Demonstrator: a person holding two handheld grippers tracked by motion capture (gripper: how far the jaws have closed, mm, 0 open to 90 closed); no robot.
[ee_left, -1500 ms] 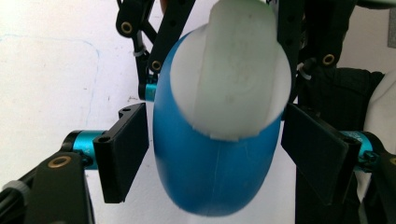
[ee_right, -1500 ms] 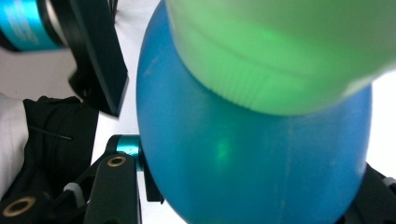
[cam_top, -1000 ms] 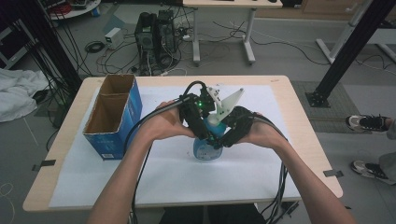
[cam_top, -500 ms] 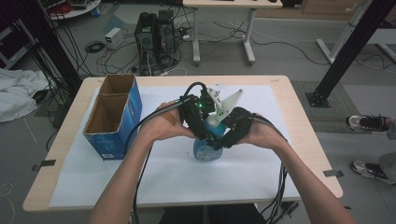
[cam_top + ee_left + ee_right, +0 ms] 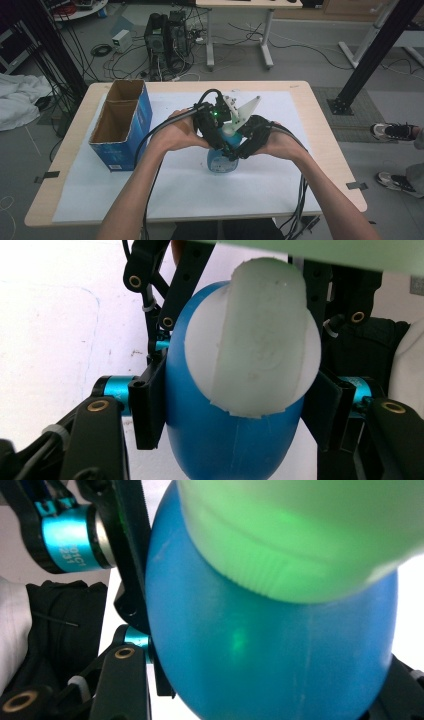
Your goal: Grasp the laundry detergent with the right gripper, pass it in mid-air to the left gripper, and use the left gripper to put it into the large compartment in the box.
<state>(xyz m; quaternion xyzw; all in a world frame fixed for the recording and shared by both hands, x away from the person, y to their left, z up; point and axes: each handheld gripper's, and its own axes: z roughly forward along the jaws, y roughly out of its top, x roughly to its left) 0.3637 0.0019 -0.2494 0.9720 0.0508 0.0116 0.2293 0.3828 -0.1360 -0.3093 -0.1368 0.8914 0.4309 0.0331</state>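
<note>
High view: your table (image 5: 320, 150), covered with a white sheet, carries the blue cardboard box (image 5: 122, 127) at its left, open top up and well apart from your hands. At centre stands the blue bottle (image 5: 220, 161) on the sheet, upright, with both tools meeting over it. Your left gripper (image 5: 216, 137) and right gripper (image 5: 239, 146) come in from opposite sides, probably so one steadies the body while the other works the top.

Left gripper view: your jaws sit narrow, pressed against either flank of the blue body, white cap (image 5: 252, 337) between them and facing the lens.

Right gripper view: the bottle crowds the frame; I cannot tell how those jaws stand.

Against the earlier frames, nothing has shifted: bottle, box and both hands hold the same places.
</note>
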